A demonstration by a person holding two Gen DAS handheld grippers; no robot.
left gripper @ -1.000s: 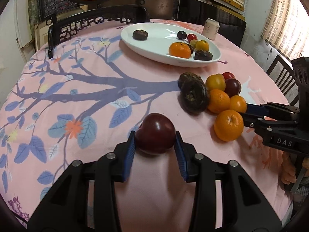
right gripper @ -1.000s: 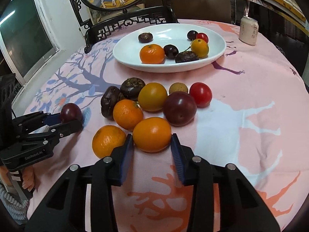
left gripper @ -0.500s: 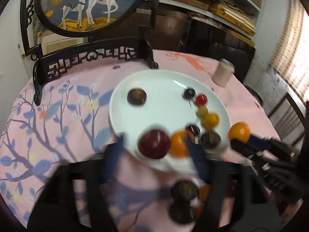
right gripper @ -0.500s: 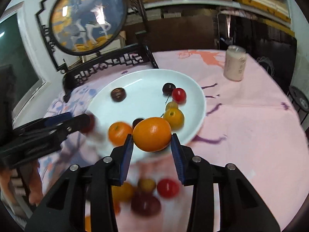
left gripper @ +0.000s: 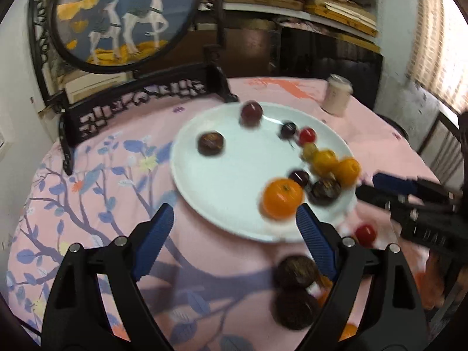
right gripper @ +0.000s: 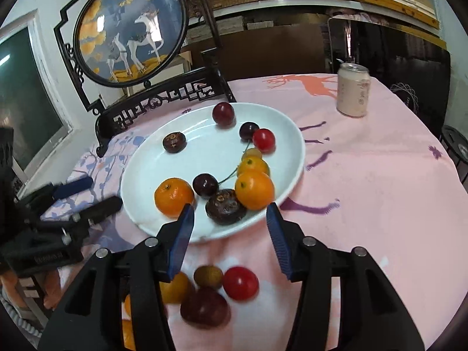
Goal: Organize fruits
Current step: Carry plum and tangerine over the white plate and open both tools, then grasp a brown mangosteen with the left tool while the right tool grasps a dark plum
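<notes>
A white oval plate (right gripper: 210, 158) holds several fruits. My right gripper (right gripper: 231, 219) hovers over its near rim with jaws opening. An orange (right gripper: 254, 190) lies free on the plate just past the fingertips, beside a dark brown fruit (right gripper: 225, 206). My left gripper (left gripper: 234, 228) stands wide open over the plate (left gripper: 222, 187) with nothing between its fingers. A dark red plum (left gripper: 251, 113) sits blurred near the plate's far rim, also seen as the plum (right gripper: 223, 113) in the right wrist view. Each view shows the other gripper beside the plate.
On the pink tablecloth below the plate lie a red tomato (right gripper: 240, 283), a dark plum (right gripper: 204, 307), a yellow fruit (right gripper: 175, 288) and brown fruits (left gripper: 295, 269). A pale can (right gripper: 353, 90) stands at the back right. A framed deer screen (right gripper: 131, 29) stands behind the plate.
Both grippers rose from the table to the plate. The left one opened and the plum now lies at the plate's far side. The right one let its orange onto the plate.
</notes>
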